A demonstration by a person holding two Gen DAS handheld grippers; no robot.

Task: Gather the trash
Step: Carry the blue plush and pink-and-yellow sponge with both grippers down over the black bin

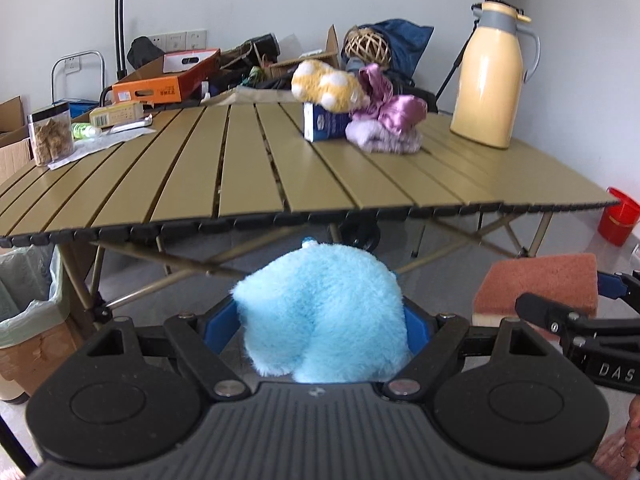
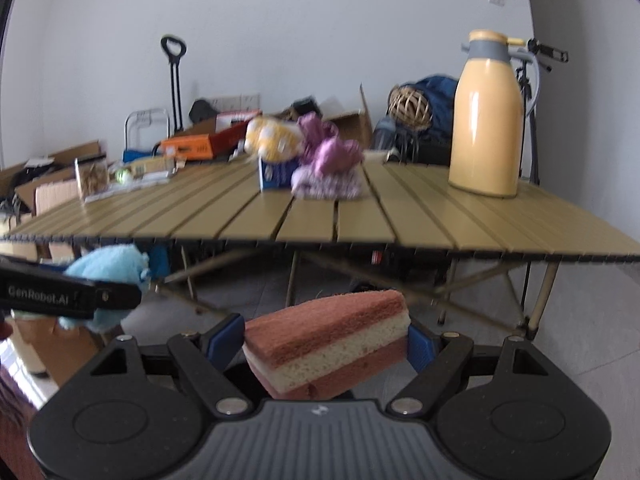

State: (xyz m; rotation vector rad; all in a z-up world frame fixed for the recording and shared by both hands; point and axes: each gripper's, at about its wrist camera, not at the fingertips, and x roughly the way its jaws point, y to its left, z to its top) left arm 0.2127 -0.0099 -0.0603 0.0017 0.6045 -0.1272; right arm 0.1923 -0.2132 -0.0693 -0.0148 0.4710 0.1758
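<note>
Both loads are held off the near edge of the desk [image 1: 280,168], below its surface level.

Left hand-held gripper [image 1: 320,324]: pinching a blue plush item [image 1: 320,312]. The fabric bulges well past the blue pads, so the pinch bites soft pile, not a firm core. Risk: it creeps out if you swing fast.

Right hand-held gripper [image 2: 326,344]: pinching a pink-and-cream sponge [image 2: 326,340], tilted, with one corner hanging toward the camera. Risk: foam compresses, then rotates between the pads; a jolt could twist it free.

The lined bin [image 1: 28,292] stands on the floor at the near left, under the desk's left corner. Judgement: this is the likely drop point, and your right load is the farther from it.

Hazards on that route:
- The two grippers hang just beside each other; crossing over could knock them together.
- Lifting too early may catch the desk edge from beneath.
- A light plush released off-centre could land on the bag rim and slide to the floor.

Still on the desk, far side: yellow plush [image 1: 324,84], purple cloth [image 1: 384,124], thermos [image 1: 492,76].
</note>
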